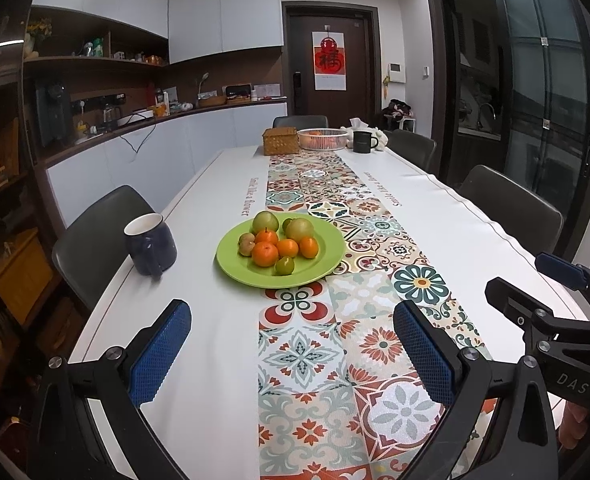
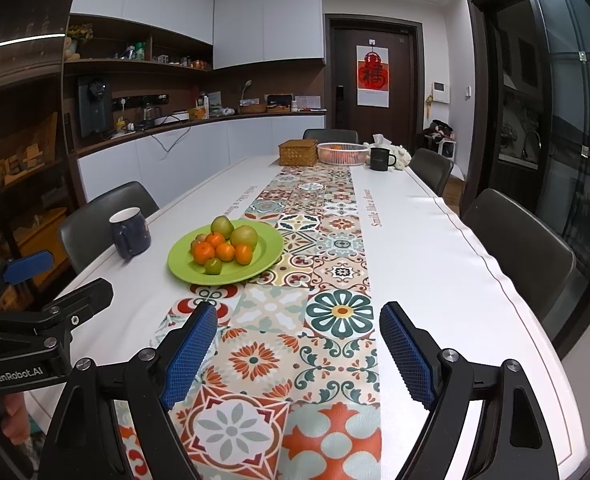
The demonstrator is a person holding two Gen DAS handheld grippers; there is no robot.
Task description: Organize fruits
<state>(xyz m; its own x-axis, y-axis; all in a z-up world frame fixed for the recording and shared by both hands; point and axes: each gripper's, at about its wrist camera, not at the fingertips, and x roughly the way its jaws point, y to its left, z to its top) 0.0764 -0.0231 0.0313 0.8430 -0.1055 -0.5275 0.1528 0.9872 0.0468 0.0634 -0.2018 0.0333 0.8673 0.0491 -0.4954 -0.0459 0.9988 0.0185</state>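
A green plate [image 1: 323, 268] [image 2: 267, 258] on the long table holds several fruits: oranges [image 1: 265, 253] [image 2: 225, 251], green pears [image 1: 299, 229] [image 2: 244, 237], a small green fruit [image 1: 284, 266] [image 2: 213, 266] and brownish kiwis [image 1: 247, 247]. A white wire basket [image 1: 322, 138] [image 2: 343, 153] with some orange fruit stands at the far end. My left gripper [image 1: 293, 356] is open and empty, above the runner short of the plate. My right gripper [image 2: 299, 356] is open and empty, to the right of the left one; it also shows in the left wrist view [image 1: 535, 280].
A dark blue mug [image 1: 151, 245] [image 2: 130, 233] stands left of the plate. A woven box [image 1: 281, 141] [image 2: 298, 152], a black mug [image 1: 364, 142] [image 2: 381, 159] and tissues sit at the far end. Grey chairs [image 1: 95, 236] [image 2: 523, 240] line both sides.
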